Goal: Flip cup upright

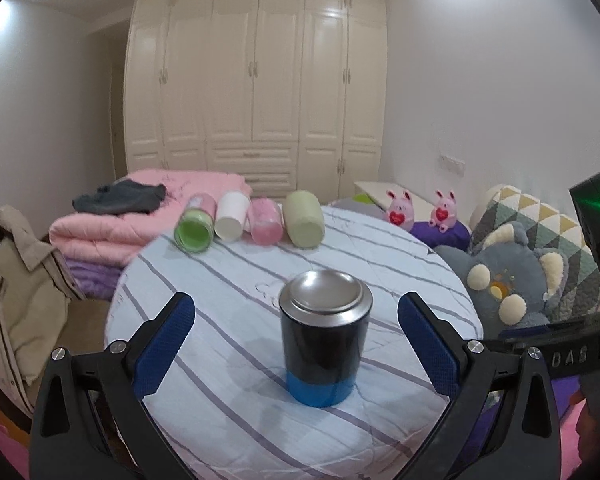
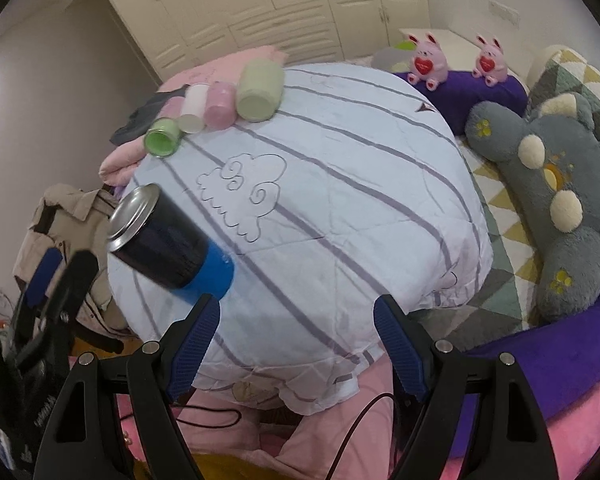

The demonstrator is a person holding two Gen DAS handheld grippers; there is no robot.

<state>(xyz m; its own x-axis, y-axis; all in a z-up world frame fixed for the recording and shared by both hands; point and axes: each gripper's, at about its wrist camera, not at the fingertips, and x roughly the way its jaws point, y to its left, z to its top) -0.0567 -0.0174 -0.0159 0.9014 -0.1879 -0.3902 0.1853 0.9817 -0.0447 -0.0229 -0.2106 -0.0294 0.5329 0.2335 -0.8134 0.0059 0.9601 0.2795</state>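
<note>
A dark cup (image 1: 323, 340) with a blue band at the bottom and a steel base on top stands mouth-down on the striped white cloth (image 1: 228, 264). My left gripper (image 1: 296, 320) is open, with a blue pad on each side of the cup and a gap to both. In the right wrist view the same cup (image 2: 168, 240) is at the left edge of the cloth (image 2: 340, 184). My right gripper (image 2: 296, 320) is open and empty, over the cloth's near edge, right of the cup. The left gripper (image 2: 56, 276) shows there beside the cup.
Several cups lie on their sides at the cloth's far edge: green-lined (image 1: 194, 228), white (image 1: 231, 216), pink (image 1: 265, 222), pale green (image 1: 303, 218). A grey plush (image 1: 512, 276), two pink plush bunnies (image 1: 420, 208), a folded pink quilt (image 1: 112, 220) and a beige jacket (image 1: 16, 280) surround it.
</note>
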